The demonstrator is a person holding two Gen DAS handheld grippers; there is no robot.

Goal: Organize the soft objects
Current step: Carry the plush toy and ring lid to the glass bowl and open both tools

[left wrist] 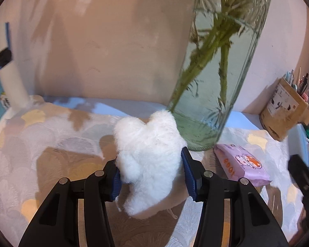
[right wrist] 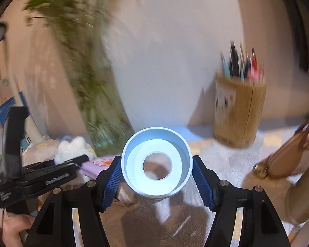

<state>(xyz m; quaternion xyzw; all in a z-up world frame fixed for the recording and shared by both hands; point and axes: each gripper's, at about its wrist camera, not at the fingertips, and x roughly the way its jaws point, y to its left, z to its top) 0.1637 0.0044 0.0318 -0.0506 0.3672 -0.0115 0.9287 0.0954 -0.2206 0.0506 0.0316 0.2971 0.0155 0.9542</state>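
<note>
My left gripper (left wrist: 151,177) grasps the white plush toy (left wrist: 148,160) between its pads; my right gripper (right wrist: 157,182) clamps a white ring (right wrist: 156,164).

From the left wrist we look forward and slightly down along the left gripper (left wrist: 151,177), low over the table (left wrist: 51,144) and very close to the glass vase (left wrist: 216,72) at one o'clock, facing the wall. From the right wrist we look along the right gripper (right wrist: 157,177), also low, toward the same wall, blurred. Both views share the vase (right wrist: 88,82), the pen holder (left wrist: 282,111) (right wrist: 239,111), the purple packet (left wrist: 241,164) (right wrist: 94,164), and each other's gripper: nine o'clock in the right view, three o'clock in the left.
</note>
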